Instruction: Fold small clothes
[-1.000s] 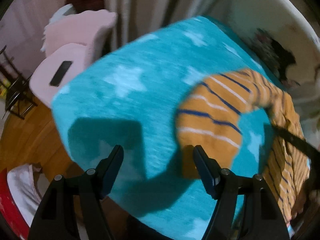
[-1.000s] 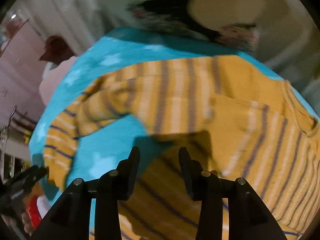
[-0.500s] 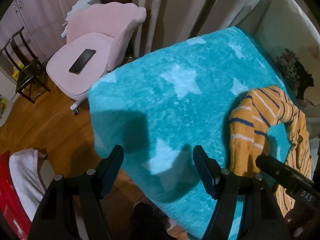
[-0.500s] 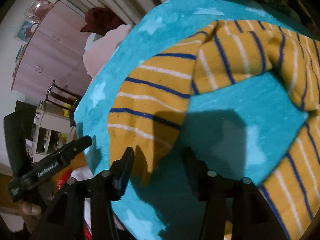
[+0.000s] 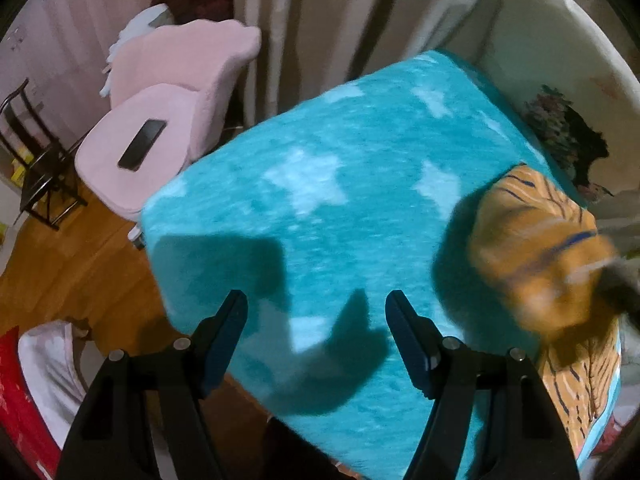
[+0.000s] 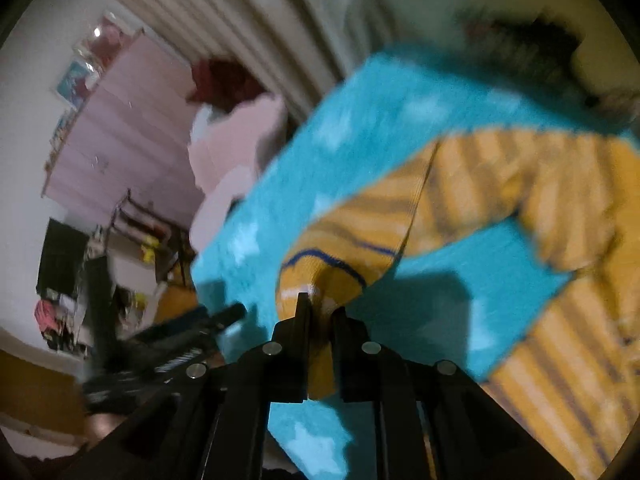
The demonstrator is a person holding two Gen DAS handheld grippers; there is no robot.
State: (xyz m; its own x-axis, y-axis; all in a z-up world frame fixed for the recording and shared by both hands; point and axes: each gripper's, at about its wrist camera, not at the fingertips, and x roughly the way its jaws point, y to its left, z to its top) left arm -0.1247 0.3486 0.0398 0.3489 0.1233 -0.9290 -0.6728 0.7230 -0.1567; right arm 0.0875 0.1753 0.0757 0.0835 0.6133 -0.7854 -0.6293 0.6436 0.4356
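Note:
An orange sweater with blue and white stripes [image 6: 560,184] lies on a teal blanket with white stars [image 6: 472,264]. My right gripper [image 6: 320,308] is shut on the cuff of the sweater's sleeve [image 6: 320,276] and holds it lifted off the blanket. In the left wrist view the sweater [image 5: 548,256] is at the right edge, blurred, with the sleeve raised. My left gripper [image 5: 316,300] is open and empty above the teal blanket [image 5: 320,184], well left of the sweater. The left gripper also shows in the right wrist view [image 6: 192,324].
A pink chair [image 5: 168,108] with a black phone [image 5: 142,144] on its seat stands beyond the blanket's left edge. Curtains [image 5: 320,8] hang behind. A floral cushion [image 5: 560,128] lies at the far right. Wooden floor [image 5: 80,256] and a dark rack [image 5: 32,168] are at left.
My right gripper has closed on the sleeve cuff and lifted it. The left gripper stays open and has shifted slightly over the blanket.

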